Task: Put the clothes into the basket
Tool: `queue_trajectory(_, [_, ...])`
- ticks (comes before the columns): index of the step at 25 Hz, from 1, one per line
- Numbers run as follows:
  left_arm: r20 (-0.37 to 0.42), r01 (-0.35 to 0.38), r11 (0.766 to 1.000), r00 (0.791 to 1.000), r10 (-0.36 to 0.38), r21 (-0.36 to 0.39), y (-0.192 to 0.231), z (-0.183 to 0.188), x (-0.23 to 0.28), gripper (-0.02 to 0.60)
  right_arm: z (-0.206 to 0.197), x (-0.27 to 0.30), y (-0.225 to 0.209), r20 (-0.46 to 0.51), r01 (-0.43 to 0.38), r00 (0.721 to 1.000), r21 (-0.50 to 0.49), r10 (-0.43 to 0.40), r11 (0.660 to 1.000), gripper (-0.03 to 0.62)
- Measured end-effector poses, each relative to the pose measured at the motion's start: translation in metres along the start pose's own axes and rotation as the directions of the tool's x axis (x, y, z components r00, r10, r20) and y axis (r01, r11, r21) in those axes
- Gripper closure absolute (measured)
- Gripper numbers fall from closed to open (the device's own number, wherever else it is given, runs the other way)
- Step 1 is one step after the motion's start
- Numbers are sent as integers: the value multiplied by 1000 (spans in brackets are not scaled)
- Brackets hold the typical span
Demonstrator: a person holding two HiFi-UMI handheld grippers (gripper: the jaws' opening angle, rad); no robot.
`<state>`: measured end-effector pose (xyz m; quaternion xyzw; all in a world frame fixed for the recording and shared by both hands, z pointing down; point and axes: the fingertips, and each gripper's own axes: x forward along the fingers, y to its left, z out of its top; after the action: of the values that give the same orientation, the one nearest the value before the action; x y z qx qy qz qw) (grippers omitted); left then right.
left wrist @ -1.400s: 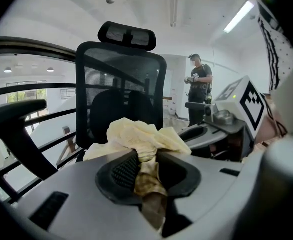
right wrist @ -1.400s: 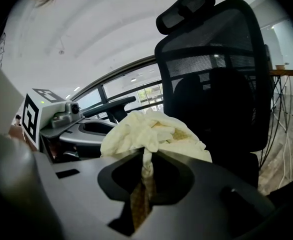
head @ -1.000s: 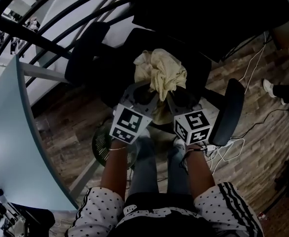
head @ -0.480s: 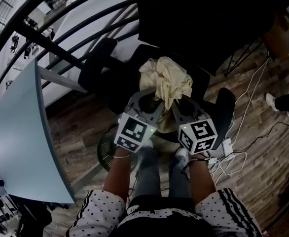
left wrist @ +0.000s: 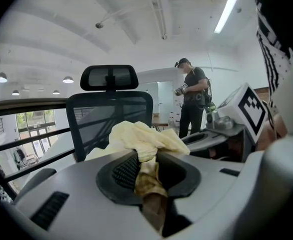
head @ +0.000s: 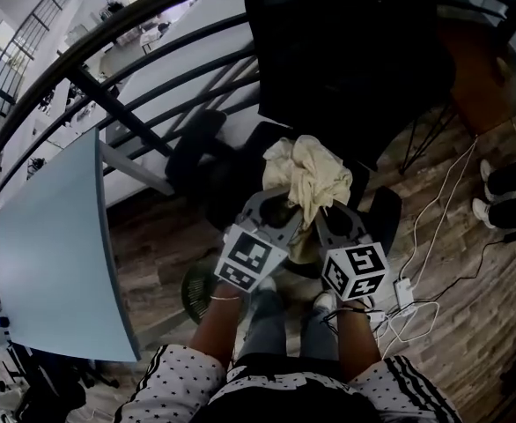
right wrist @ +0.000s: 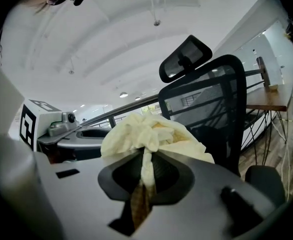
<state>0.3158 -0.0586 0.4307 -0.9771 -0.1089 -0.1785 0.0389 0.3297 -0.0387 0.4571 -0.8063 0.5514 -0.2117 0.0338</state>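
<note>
L: left gripper (head: 289,208) pinches cream cloth (head: 315,173) | R: right gripper (head: 327,214) pinches it too | change: both rise, cloth lifts off chair (head: 346,60) | next: carry to basket (head: 196,282)

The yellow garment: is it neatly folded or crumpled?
Crumpled: the yellow garment bulges in loose wrinkles, with twisted bits pinched in the left gripper and the right gripper.

dim head view, bright gripper views, fisheye bending at edges.

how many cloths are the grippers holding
1: a pale yellow cloth bunched above the chair, pinched by the left gripper and right gripper. More could be hidden inside.
</note>
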Motion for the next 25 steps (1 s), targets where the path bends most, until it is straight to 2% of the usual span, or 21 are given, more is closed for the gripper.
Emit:
queue_trajectory(6, [11,-19,999,1000,18,30,-11,41,-11,482,36,-24,5,49,0,999,-11,1,1000,543])
queue_trajectory(20, [109,-96,987,991,82,131,-37,132,-39,482,117,-75,19,192,-25,981,-32,31,999,543])
queue_trajectory(25, [158,-124,982,982,102,141,-50,162,-52,482,142,-97,25,225,-37,973,-64,50,997,543])
